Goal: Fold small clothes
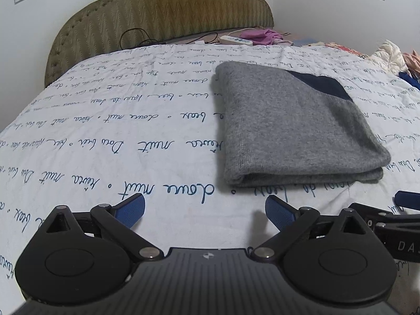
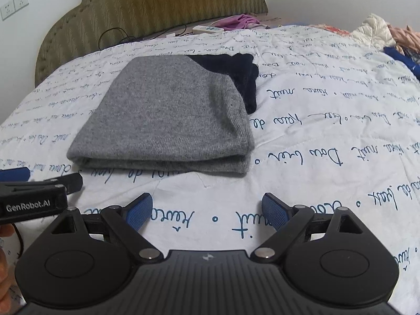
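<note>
Left wrist view: left gripper (image 1: pixel 204 211) spread wide, nothing in it, low over the printed bedsheet (image 1: pixel 105 136); grey knit garment (image 1: pixel 294 128) lies folded ahead-right, near edge just beyond the pads. Right wrist view: right gripper (image 2: pixel 206 210) likewise released, garment ahead-left (navy part peeking behind). Next fold likely: pinch both near corners together, lift evenly.

Matt grey knit garment (image 2: pixel 168 115) lies on a soft quilted cotton bedspread (image 2: pixel 315 144) with printed script.
</note>
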`<control>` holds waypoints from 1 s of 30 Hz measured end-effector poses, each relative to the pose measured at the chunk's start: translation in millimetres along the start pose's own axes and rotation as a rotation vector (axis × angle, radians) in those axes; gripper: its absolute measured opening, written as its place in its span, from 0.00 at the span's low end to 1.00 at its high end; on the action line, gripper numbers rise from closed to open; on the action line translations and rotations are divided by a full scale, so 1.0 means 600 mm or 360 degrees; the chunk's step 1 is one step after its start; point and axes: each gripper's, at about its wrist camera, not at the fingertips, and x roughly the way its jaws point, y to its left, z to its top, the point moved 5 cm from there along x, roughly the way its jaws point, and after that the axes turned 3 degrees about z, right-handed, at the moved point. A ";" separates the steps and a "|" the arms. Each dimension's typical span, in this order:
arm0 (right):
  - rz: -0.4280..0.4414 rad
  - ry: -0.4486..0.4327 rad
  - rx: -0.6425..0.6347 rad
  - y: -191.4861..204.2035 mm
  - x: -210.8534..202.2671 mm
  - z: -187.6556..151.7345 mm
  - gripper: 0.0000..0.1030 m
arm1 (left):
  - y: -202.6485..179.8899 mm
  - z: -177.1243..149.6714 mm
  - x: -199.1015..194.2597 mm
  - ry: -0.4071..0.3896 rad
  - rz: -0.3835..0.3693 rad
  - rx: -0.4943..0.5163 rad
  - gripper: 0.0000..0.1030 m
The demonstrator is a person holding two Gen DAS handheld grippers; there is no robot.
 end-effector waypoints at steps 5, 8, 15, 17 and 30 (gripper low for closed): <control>-0.0020 -0.0044 -0.0059 0.006 0.004 -0.008 0.95 | 0.001 -0.010 0.006 -0.0010 0.0001 0.0010 1.00; -0.0025 -0.0049 -0.0058 0.006 0.005 -0.011 0.95 | 0.003 -0.016 0.011 0.0001 0.0002 0.0014 1.00; -0.0033 -0.0078 -0.0041 0.004 0.007 -0.017 0.97 | 0.008 -0.026 0.019 -0.0006 -0.0013 -0.0015 1.00; -0.0041 -0.0091 -0.0044 0.004 0.008 -0.020 0.98 | 0.007 -0.029 0.020 -0.0029 -0.0005 -0.0005 1.00; 0.0004 -0.0161 0.0068 -0.008 0.007 -0.029 1.00 | 0.009 -0.037 0.020 -0.0081 -0.0010 -0.0029 1.00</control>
